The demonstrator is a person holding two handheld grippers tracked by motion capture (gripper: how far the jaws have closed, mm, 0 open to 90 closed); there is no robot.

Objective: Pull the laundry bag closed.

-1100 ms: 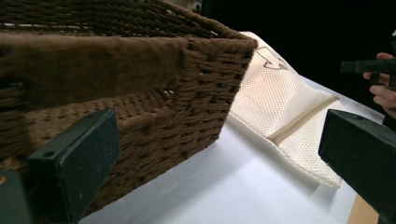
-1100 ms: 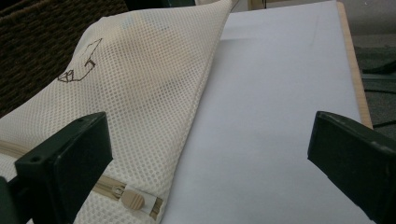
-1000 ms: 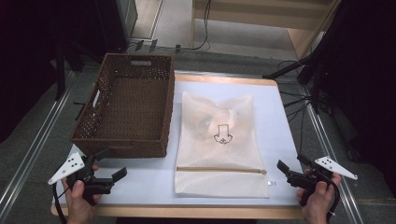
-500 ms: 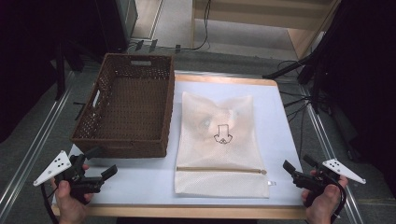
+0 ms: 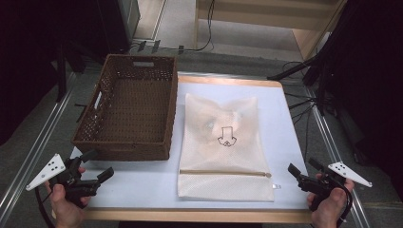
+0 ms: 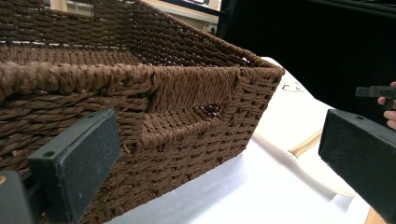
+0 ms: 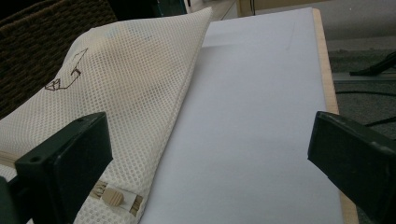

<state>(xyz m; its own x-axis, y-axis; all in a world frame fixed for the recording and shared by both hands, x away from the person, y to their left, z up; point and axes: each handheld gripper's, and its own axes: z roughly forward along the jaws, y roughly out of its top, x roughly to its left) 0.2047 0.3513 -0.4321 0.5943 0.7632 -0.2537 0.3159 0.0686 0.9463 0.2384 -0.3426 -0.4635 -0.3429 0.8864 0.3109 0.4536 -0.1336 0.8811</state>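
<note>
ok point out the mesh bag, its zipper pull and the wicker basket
mesh bag (image 5: 223, 156), high view, middle of the cream mesh panel
zipper pull (image 7: 112, 198), right gripper view, the beige tab
wicker basket (image 5: 124, 148), high view, near wall

A dark brown woven wicker basket (image 5: 128, 114); a cream mesh laundry bag (image 5: 223, 147) with a tan zipper; a white worktop (image 5: 290, 128) edged in pale wood.

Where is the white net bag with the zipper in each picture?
High view: mesh laundry bag lies flat mid-table, right of the wicker basket.
Left gripper view: its near edge shows at right, past the basket corner.
Right gripper view: it covers the left half.
Shared landmark: the basket.
</note>
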